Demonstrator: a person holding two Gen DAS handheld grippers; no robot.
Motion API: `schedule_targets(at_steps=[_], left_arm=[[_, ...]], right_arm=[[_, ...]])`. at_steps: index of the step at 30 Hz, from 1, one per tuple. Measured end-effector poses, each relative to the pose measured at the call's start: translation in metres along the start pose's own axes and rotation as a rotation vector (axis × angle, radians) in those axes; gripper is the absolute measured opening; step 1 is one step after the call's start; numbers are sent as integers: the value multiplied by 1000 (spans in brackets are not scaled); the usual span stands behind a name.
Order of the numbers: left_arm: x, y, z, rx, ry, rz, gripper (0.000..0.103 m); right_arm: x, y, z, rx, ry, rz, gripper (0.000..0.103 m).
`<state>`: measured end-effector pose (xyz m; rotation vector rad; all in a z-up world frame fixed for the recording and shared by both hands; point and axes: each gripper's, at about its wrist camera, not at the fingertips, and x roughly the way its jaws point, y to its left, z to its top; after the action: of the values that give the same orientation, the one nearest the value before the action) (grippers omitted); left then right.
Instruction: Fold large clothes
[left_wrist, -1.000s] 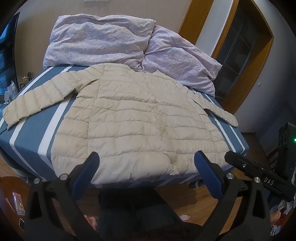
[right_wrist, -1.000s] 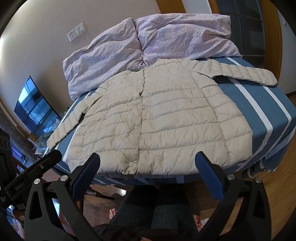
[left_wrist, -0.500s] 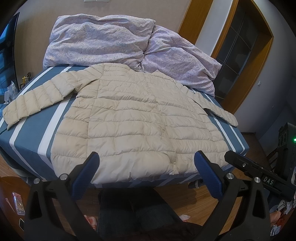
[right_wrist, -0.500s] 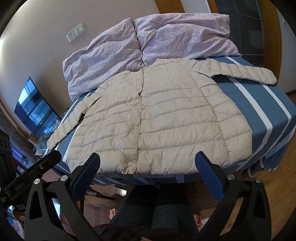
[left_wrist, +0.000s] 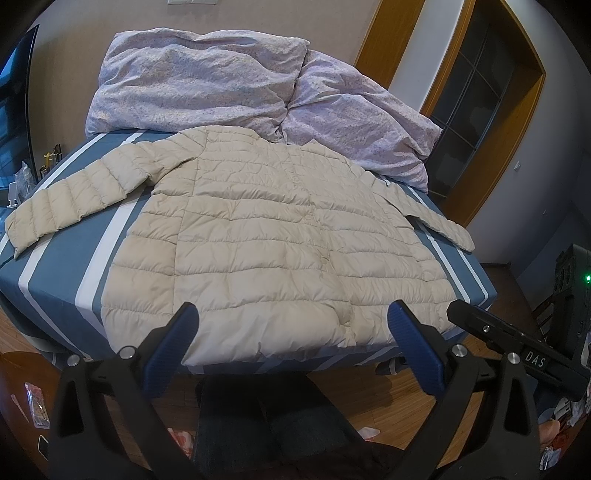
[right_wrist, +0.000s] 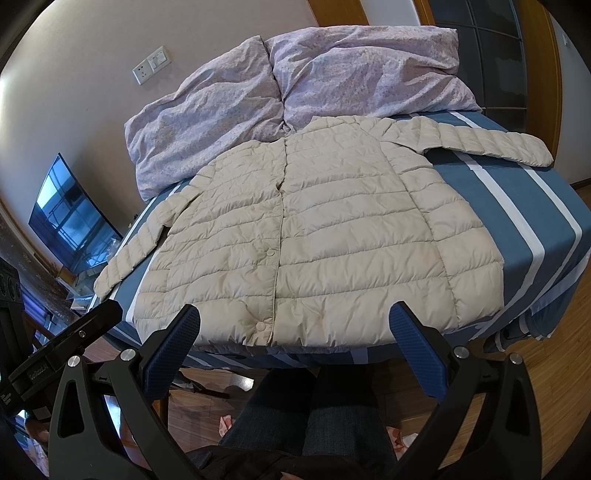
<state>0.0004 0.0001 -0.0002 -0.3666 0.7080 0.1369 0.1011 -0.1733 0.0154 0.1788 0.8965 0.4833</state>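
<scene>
Right, starting with the left wrist view: I see my left gripper (left_wrist: 291, 325) held low in front of the bed (left_wrist: 55, 273), its blue-padded jaws spread wide and holding nothing. Between and beyond them lies the beige puffer jacket (left_wrist: 266, 243), spread flat and front side up on the blue and white striped sheet. Its long axis runs from the hem, at the near edge of the mattress just past my fingertips, to the collar at the far end, which points toward the lilac pillows (left_wrist: 207, 81) and touches them. Both sleeves stretch outward across that axis, one reaching the left edge of the bed, the other angling down toward the right edge. A person's knees (left_wrist: 273, 428) in dark trousers show below the gripper, above a wooden floor. My other gripper pokes in from the right.

Over on the right wrist view, my right gripper (right_wrist: 295, 328) hangs likewise short of the bed, jaws wide apart and empty. The jacket's hem sits just beyond the pads, snap buttons running up the placket toward the collar and pillows. One sleeve lies out along the far right side of the sheet. A television (right_wrist: 70, 221) stands well off to the left.
</scene>
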Motion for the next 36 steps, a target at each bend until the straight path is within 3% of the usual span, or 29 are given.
schedule_targets(at_steps=[36], left_arm=[[-1, 0, 0, -1, 0, -1, 101]], right_arm=[[1, -1, 0, 4, 0, 5, 102]])
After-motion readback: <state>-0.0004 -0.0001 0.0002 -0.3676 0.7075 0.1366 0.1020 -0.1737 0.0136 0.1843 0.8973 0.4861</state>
